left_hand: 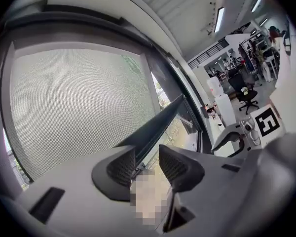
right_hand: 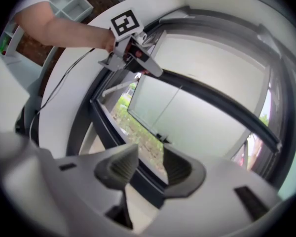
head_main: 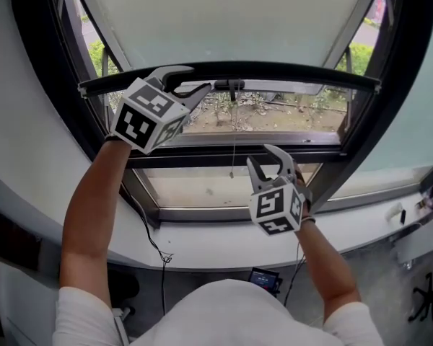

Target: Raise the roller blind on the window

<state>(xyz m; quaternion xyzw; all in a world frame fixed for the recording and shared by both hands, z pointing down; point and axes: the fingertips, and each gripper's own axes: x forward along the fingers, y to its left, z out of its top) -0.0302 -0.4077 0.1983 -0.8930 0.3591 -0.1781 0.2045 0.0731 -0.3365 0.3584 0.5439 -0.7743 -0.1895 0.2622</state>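
The roller blind's pale fabric (head_main: 231, 13) ends in a black bottom bar (head_main: 289, 71) that runs across the window. My left gripper (head_main: 186, 83) is up at the bar's left part, one finger over it and one under, shut on it. In the left gripper view the bar (left_hand: 158, 122) runs between the pads (left_hand: 123, 167), with the mesh fabric (left_hand: 74, 107) beyond. A thin pull cord (head_main: 234, 143) hangs from the bar's middle. My right gripper (head_main: 269, 163) is lower, right of the cord's end, open and holding nothing. The right gripper view shows the bar (right_hand: 212, 100) and the left gripper (right_hand: 138, 58) on it.
A dark window frame (head_main: 390, 121) surrounds the glass, with a lower crossbar (head_main: 202, 157) and a white curved sill (head_main: 224, 240) below. A black cable (head_main: 155, 240) dangles over the sill. Desks and an office chair (left_hand: 246, 90) stand along the wall to the right.
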